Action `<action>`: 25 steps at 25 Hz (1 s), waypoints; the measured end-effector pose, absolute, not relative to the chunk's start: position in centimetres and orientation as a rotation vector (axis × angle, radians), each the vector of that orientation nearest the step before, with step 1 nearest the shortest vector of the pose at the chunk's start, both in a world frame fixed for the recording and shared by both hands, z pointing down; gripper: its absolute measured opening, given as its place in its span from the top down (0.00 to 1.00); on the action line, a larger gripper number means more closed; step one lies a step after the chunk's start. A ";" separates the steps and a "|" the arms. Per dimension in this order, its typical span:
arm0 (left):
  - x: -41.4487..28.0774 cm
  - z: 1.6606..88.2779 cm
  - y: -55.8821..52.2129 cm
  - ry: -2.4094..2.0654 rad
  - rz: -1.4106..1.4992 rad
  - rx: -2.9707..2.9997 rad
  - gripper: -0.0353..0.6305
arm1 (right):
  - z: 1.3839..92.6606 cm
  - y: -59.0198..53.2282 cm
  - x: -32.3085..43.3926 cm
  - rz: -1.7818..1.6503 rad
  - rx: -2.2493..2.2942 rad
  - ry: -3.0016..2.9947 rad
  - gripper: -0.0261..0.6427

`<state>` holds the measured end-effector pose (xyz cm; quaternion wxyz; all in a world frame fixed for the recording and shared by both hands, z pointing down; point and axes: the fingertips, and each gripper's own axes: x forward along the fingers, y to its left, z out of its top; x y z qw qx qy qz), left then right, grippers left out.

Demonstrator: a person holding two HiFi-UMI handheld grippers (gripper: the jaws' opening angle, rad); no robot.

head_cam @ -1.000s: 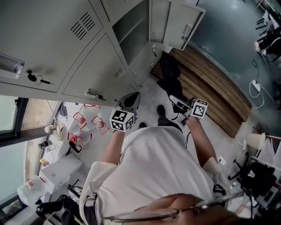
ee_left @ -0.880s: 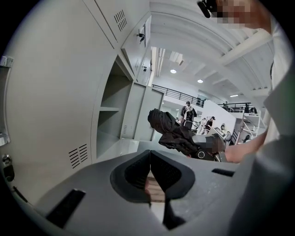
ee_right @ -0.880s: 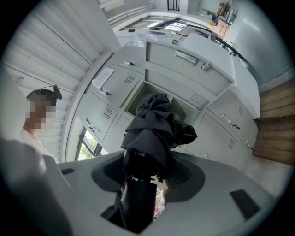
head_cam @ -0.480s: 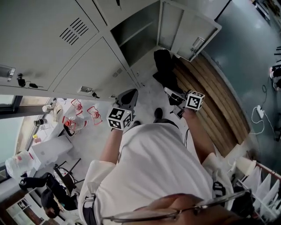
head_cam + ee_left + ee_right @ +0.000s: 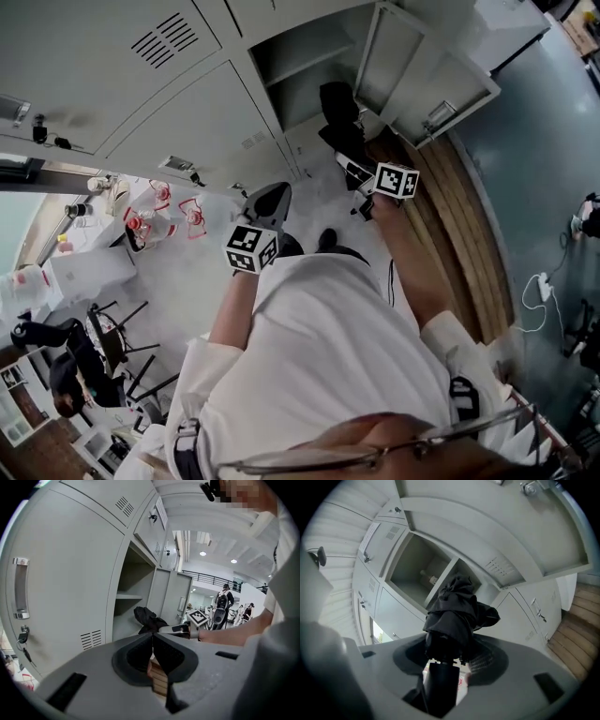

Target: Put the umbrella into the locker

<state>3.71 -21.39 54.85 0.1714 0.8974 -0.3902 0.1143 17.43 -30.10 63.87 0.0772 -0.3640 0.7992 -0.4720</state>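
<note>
Nearest of all, the person's white shirt is seen from above, with one arm stretched forward on each side of it. The left hand-held gripper is held low in front of the body; its jaws are pressed together at the tips and nothing is caught between them (only floor is seen through the gap below). Further out, the right hand-held gripper is clenched on the handle of the umbrella, and in its own view the dark handle is gripped between the jaws with the folded black canopy bunched just beyond them. The umbrella is pointed towards the open locker and is held at the mouth of the lower space; whether its tip has crossed the threshold cannot be told. A shelf is seen inside the locker, above the umbrella. The door is swung wide open to the right, over the wooden floor boards. On the closed lockers to the left, keys are left hanging from a lock.
</note>
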 end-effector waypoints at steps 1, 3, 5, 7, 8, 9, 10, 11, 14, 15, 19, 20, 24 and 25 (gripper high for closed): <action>3.6 54.8 -21.4 -1.124 0.324 2.542 0.94 | 64.3 -30.9 17.2 -1.426 -1.097 2.400 0.62; 3.4 54.6 -21.8 -1.149 0.320 2.537 0.94 | 65.1 -32.5 16.8 -1.437 -1.124 2.420 0.62; 3.3 54.5 -22.3 -1.161 0.317 2.536 0.94 | 65.7 -34.3 16.6 -1.424 -1.167 2.449 0.62; 3.3 54.6 -23.0 -1.164 0.316 2.534 0.94 | 66.2 -36.0 16.3 -1.407 -1.210 2.476 0.62; 3.4 54.8 -23.3 -1.162 0.318 2.533 0.94 | 66.5 -36.7 16.0 -1.400 -1.229 2.492 0.62; 3.5 55.0 -23.7 -1.156 0.319 2.533 0.94 | 66.7 -37.5 15.7 -1.391 -1.247 2.512 0.62; 3.7 55.1 -24.2 -1.148 0.318 2.534 0.94 | 66.9 -38.2 15.4 -1.382 -1.265 2.537 0.62; 3.9 55.1 -24.6 -1.140 0.314 2.535 0.94 | 67.1 -38.8 15.0 -1.373 -1.282 2.562 0.62; 4.6 54.7 -25.9 -1.120 0.297 2.543 0.94 | 67.5 -40.4 14.2 -1.346 -1.334 2.630 0.62; 4.8 54.6 -26.3 -1.116 0.293 2.546 0.94 | 67.6 -40.9 14.1 -1.334 -1.355 2.653 0.62; 4.6 54.4 -27.6 -1.121 0.291 2.547 0.94 | 68.3 -42.8 13.6 -1.295 -1.434 2.756 0.62; 4.5 54.5 -27.9 -1.124 0.295 2.543 0.94 | 68.5 -43.3 13.5 -1.290 -1.450 2.781 0.62; 4.4 55.2 -28.8 -1.116 0.307 2.525 0.94 | 69.3 -45.6 13.2 -1.234 -1.534 2.904 0.62; 4.5 55.4 -28.9 -1.112 0.308 2.521 0.94 | 69.5 -46.1 13.2 -1.207 -1.565 2.939 0.62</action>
